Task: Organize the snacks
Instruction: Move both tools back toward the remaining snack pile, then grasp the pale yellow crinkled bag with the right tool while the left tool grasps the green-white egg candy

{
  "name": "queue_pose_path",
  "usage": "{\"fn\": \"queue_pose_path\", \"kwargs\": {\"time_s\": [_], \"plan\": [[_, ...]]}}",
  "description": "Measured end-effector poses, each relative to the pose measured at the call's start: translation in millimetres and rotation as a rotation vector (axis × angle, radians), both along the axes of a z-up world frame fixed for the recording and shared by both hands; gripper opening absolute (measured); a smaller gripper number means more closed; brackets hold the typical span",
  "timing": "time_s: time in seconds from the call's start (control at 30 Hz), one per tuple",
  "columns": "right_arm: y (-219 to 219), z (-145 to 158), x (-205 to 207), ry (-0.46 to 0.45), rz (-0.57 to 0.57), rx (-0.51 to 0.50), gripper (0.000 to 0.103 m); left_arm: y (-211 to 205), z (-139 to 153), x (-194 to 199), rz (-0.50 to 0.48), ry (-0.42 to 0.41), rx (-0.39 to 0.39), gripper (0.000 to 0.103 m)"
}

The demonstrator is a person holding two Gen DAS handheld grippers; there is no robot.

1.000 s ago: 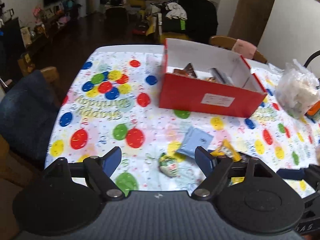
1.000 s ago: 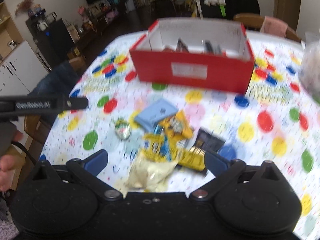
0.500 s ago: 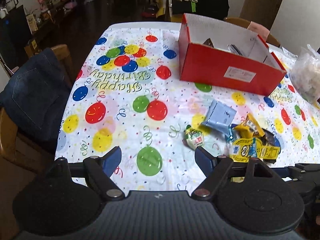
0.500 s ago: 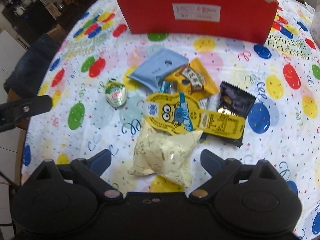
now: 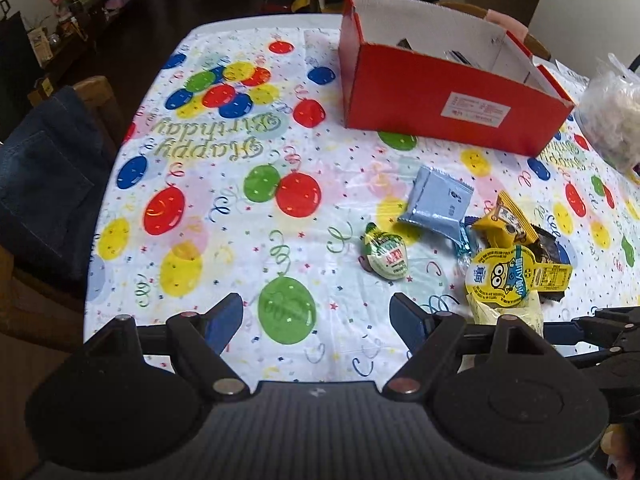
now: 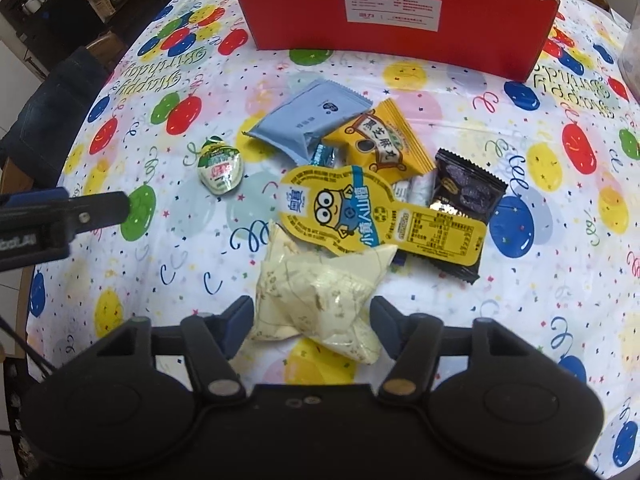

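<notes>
A pile of snacks lies on the balloon tablecloth: a cream crinkled packet (image 6: 320,292), a yellow Minion packet (image 6: 360,212), a grey-blue packet (image 6: 312,120), a yellow sesame packet (image 6: 380,140), a black packet (image 6: 464,196) and a green-white jelly cup (image 6: 220,166). A red box (image 6: 392,12) with some snacks inside stands behind them. My right gripper (image 6: 312,320) is open, its fingers on either side of the cream packet. My left gripper (image 5: 316,320) is open and empty above the table's near edge, left of the jelly cup (image 5: 386,254).
A clear plastic bag (image 5: 612,116) of food sits at the table's right. A chair with denim draped over it (image 5: 44,184) stands at the left edge. The left gripper's finger (image 6: 80,212) shows at the left of the right wrist view.
Both grippers have pulled back and lowered toward the near table edge. The right gripper has come down around the cream packet and its fingers have narrowed.
</notes>
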State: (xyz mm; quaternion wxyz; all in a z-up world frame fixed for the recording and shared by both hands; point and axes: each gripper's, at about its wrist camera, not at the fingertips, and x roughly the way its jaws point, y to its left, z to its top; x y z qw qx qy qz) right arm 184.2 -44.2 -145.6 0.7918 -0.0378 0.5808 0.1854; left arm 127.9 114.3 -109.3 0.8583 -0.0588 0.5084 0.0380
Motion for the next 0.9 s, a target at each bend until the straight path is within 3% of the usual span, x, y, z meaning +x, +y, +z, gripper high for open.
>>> {"fn": "queue_pose_path", "kwargs": {"time_s": [0.27,0.53,0.63,0.77,0.9], "plan": [[-9,9,-6,-0.016,0.035,0.031,0.048,-13,-20,24,-0.051,0.032,-0.013,0.080],[-36,31,-17,-0.076,0.040,0.060,0.047,-21,-36,56,0.057,0.069,-0.079,0.080],[-46,36,-19,-0.099,0.025,0.056,0.047,-27,-38,64,0.091,0.057,-0.050,0.079],[-55,40,-18,-0.115,0.003,0.053,0.047,-38,-42,73,0.081,0.086,0.003,0.064],[-62,41,-17,-0.123,-0.016,0.057,0.047,-47,-49,77,0.078,0.111,0.038,0.063]]}}
